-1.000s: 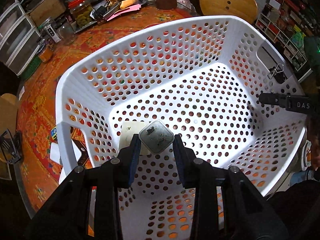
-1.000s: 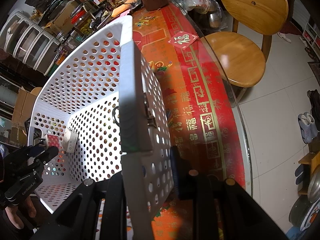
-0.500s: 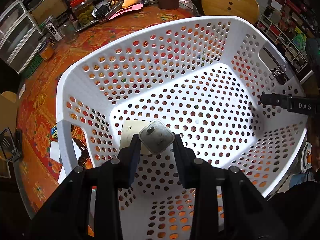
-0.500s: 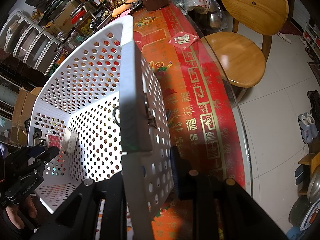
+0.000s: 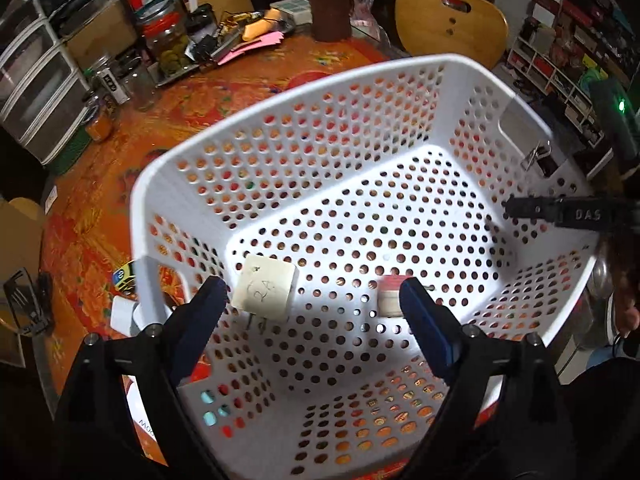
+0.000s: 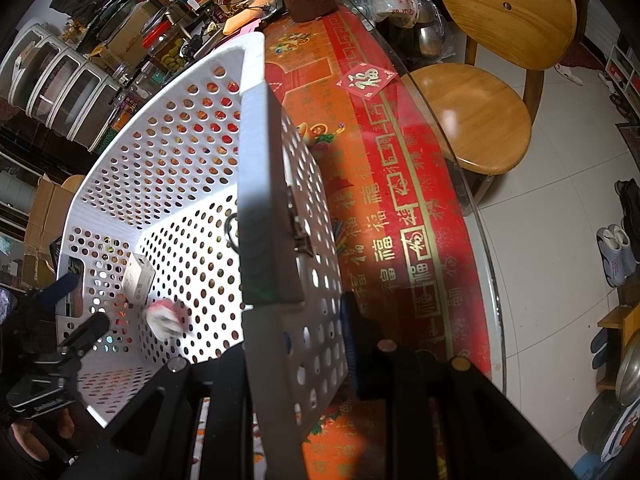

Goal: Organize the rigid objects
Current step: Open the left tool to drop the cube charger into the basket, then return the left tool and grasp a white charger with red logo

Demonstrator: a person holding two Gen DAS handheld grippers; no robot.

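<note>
Left wrist: left claw [image 5: 312,300] just opened — basket [image 5: 280,120] floor roomy.

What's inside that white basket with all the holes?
Inside the white basket lie a cream charger block with handwriting and a small blurred pink-and-white item. The near corner is hidden behind the left gripper.

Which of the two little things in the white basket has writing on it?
The cream square charger lying near the left gripper's left finger has handwriting on its top. The smaller blurry pinkish item by the right finger shows none.
</note>
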